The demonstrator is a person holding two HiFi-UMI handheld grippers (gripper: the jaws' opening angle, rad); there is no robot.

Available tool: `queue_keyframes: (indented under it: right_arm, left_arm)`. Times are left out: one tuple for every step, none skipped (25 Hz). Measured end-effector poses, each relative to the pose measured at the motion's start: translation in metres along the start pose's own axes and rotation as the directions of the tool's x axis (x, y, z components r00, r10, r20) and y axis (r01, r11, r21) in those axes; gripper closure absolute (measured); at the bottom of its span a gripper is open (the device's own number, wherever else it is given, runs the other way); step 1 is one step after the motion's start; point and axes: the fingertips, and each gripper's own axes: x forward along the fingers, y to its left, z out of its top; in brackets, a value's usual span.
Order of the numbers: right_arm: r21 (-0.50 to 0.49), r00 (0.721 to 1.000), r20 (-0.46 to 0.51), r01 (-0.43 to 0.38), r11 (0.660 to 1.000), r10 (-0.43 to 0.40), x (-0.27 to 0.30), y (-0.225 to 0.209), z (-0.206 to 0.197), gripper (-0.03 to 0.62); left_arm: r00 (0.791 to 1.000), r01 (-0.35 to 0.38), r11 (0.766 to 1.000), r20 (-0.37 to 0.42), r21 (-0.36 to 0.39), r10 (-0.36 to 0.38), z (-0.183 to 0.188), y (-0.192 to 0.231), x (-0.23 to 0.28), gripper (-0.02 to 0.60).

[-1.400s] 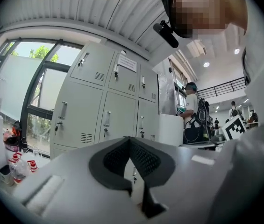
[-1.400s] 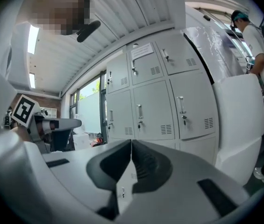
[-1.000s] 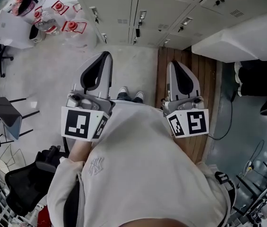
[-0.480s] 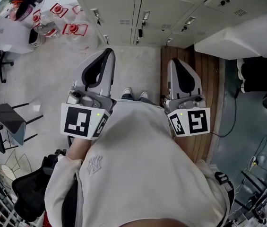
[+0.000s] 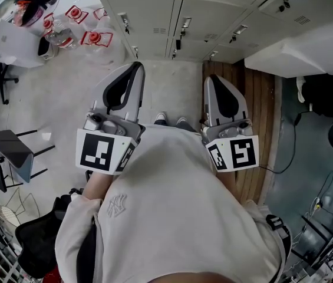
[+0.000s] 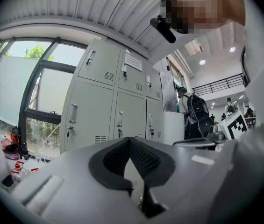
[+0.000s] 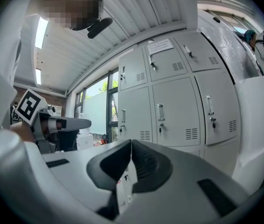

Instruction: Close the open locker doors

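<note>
Locker doors (image 5: 207, 16) are standing ahead; left gripper (image 5: 134, 68) and right gripper (image 5: 211, 79) are hovering clenched, empty. Approach step; next, reaching the seemingly open door (image 5: 296, 55).

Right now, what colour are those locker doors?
Pale grey locker doors; right gripper view shows them best.

We wear a pale sweatshirt (image 5: 172, 217), stitched logo (image 5: 119, 207) — left hand-held gripper (image 5: 132, 69) and right hand-held gripper (image 5: 213, 80) grey, black-padded, marker-cubed.
</note>
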Motion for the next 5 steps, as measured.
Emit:
queue_keyframes:
  right_arm:
    - [-0.001, 1.0, 0.0, 0.0, 1.0, 0.0, 0.0004, 0.0005, 0.0003, 0.582]
    - [-0.002, 1.0, 0.001, 0.0, 1.0, 0.0, 0.0008, 0.001, 0.0006, 0.582]
    - [-0.003, 1.0, 0.002, 0.0, 1.0, 0.0, 0.0011, 0.0015, 0.001, 0.582]
    - [-0.003, 1.0, 0.003, 0.001, 1.0, 0.0, 0.0014, 0.0021, 0.0014, 0.582]
    - [-0.003, 1.0, 0.004, 0.001, 1.0, -0.001, 0.0017, 0.0027, 0.0018, 0.582]
  left_arm:
    - [1.0, -0.003, 1.0, 0.002, -0.001, 0.003, 0.0006, 0.0014, -0.0008, 0.58]
    - [1.0, -0.005, 1.0, 0.004, -0.001, 0.005, 0.0013, 0.0025, -0.0015, 0.58]
    - [1.0, -0.007, 1.0, 0.006, -0.001, 0.007, 0.0021, 0.0032, -0.0021, 0.58]
    - [1.0, -0.007, 1.0, 0.008, -0.001, 0.007, 0.0028, 0.0038, -0.0026, 0.58]
    - [1.0, -0.008, 1.0, 0.01, 0.0, 0.008, 0.0035, 0.0043, -0.0031, 0.58]
